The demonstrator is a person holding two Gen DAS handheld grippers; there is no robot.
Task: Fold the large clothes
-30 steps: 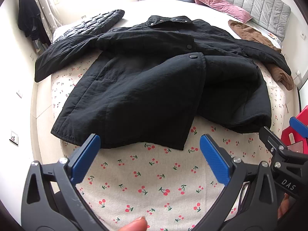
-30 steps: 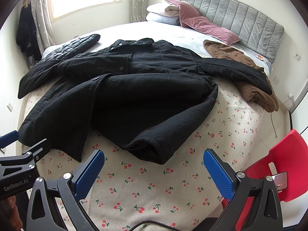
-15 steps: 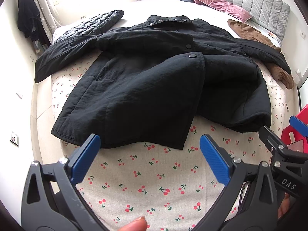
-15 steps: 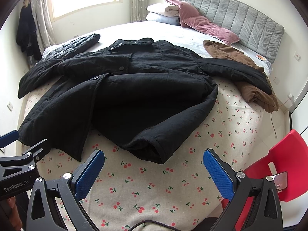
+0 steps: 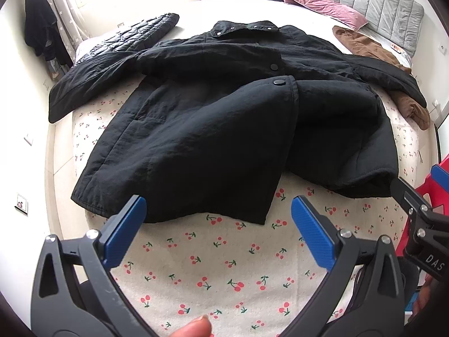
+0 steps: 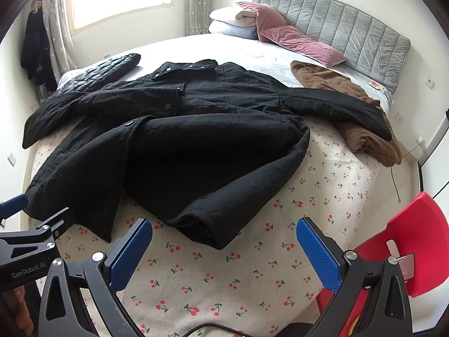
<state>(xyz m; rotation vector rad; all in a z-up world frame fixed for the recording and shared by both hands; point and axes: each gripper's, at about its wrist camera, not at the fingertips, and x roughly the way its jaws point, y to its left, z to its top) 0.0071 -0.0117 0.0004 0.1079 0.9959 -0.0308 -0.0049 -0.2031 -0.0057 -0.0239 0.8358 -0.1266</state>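
A large black padded coat (image 5: 213,129) lies spread face up on the bed, collar far, hem near, both sleeves out to the sides; it also shows in the right wrist view (image 6: 196,151). Its right front panel is flopped open and rumpled. My left gripper (image 5: 219,224) is open and empty, just short of the coat's near hem. My right gripper (image 6: 224,244) is open and empty, in front of the coat's near right hem corner. Each gripper's tip shows at the edge of the other's view.
The bed has a cherry-print sheet (image 5: 213,266). A brown garment (image 6: 364,129) lies at the right, under the coat's sleeve. A black quilted jacket (image 6: 109,67) lies far left. Pillows (image 6: 269,28) and a grey headboard are at the far end. A red chair (image 6: 407,241) stands at the right.
Almost nothing has changed; both grippers stay open and hover in front of the coat's hem, with the left view shifting very slightly.
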